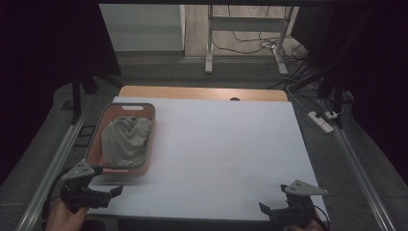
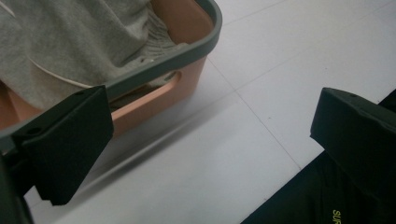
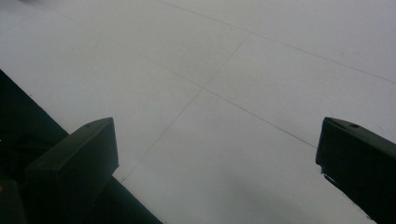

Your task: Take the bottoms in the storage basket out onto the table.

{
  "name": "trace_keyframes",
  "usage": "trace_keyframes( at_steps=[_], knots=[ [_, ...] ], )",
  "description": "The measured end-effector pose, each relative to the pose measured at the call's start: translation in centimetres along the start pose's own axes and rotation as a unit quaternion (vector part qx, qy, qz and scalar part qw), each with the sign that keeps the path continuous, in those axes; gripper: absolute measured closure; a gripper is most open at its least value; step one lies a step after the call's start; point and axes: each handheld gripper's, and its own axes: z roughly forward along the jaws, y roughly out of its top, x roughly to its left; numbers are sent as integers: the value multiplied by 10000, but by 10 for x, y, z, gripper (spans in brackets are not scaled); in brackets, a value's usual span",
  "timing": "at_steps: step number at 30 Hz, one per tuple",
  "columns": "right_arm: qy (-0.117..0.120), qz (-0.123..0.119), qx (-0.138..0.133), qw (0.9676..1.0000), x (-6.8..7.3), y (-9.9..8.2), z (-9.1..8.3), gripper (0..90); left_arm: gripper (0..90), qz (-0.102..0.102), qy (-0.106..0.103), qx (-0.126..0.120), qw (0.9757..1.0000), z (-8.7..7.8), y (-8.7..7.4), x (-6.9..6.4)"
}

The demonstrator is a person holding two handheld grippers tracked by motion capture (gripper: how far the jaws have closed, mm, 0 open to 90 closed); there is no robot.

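Two tools sit low in the high view, one at each bottom corner of the frame, both spread wide and gripping nothing. At the lower left, the left tool (image 1: 117, 191) hangs over the near edge of the white counter (image 1: 226, 154), just below the near end of a basket (image 1: 153, 126) with a grey rim and salmon-pink walls. That basket lies in the left half of the frame, its long side running up and away, and a crumpled grey garment (image 1: 126, 140) fills most of it. At the lower right, the right tool (image 1: 269, 208) hovers over the counter's near edge, well apart from the basket. In the left gripper view the basket's (image 2: 191, 49) near corner takes the upper left of the frame, the grey garment (image 2: 60, 42) heaped inside against its rim, and a handle slot shows in the pink wall; the two black jaws stand far apart at the left and right edges, the left one in front of the basket's rim, with bare white counter (image 2: 261, 88) between them. In the right gripper view the jaws are likewise wide apart at the lower corners, above plain white counter (image 3: 219, 93) crossed by faint seams.
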Motion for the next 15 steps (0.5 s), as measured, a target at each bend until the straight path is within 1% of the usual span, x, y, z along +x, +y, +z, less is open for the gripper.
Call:
trace_keyframes(
  at_steps=[3,6,11,15],
  knots=[
    [-5,-3,14,10000,0,0,0,0,0,-23,7,13,10000,0,2,1],
    [0,-2,21,10000,0,0,0,0,0,-29,3,51,10000,3,7,4],
    [4,-11,29,10000,1,0,1,0,0,-6,98,149,9998,8,15,8],
    [13,-18,45,10000,1,1,1,0,0,-5,115,175,9998,10,18,10]
  ],
)
